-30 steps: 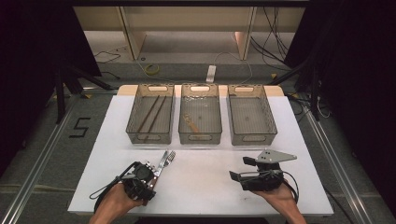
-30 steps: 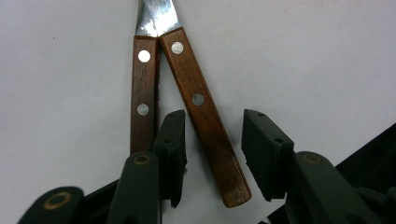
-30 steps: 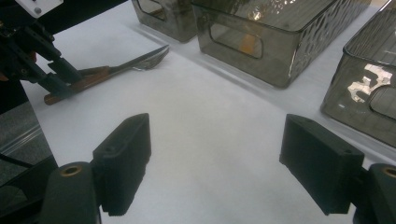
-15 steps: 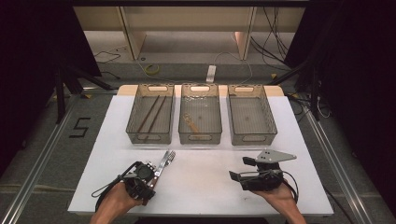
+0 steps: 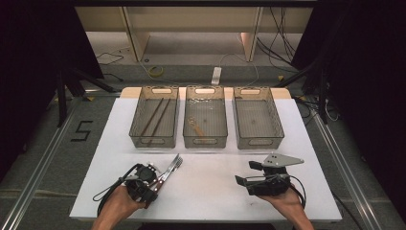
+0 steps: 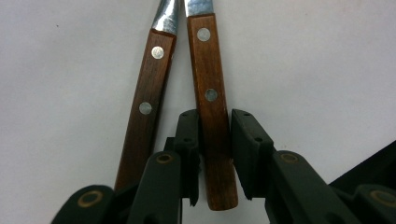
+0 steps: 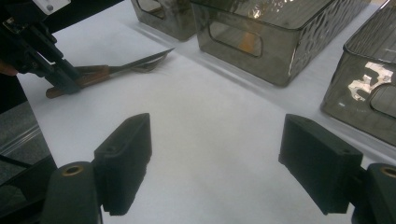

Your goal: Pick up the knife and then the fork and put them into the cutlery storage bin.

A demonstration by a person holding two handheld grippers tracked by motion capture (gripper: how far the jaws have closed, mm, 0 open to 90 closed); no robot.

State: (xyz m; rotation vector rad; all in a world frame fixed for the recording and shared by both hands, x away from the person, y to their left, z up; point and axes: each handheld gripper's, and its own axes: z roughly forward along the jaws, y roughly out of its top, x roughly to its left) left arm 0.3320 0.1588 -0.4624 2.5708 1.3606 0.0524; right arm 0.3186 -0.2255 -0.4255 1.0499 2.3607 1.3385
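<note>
Left claw (image 6: 212, 154) closed on the right-hand one of two wooden-handled utensils, jaws pressing the handle from both sides near its butt end. Right claw (image 7: 224, 163) wide open, holding nothing, above bare surface.

White desk (image 5: 210, 191) as the landmark, largest first:
- Three smoky see-through bins in a row across the far half of the desk: left bin (image 5: 139, 132) with long dark sticks inside, middle bin (image 5: 206, 139) with a small brownish piece, right bin (image 5: 261, 139).
- Left claw (image 5: 155, 179) at the near left of the desk; right claw (image 5: 242, 182) at the near right, well apart from the left one.
- Gripped utensil (image 6: 210, 93) flat on the desk at the near left, metal end toward the bins.
- Second utensil (image 6: 147, 107) just beside it on the desk, handles spreading apart toward the butt ends, metal parts almost touching; a fork (image 5: 174, 165) by its tines in the high view.

Which of the pair is the fork: cannot tell.
</note>
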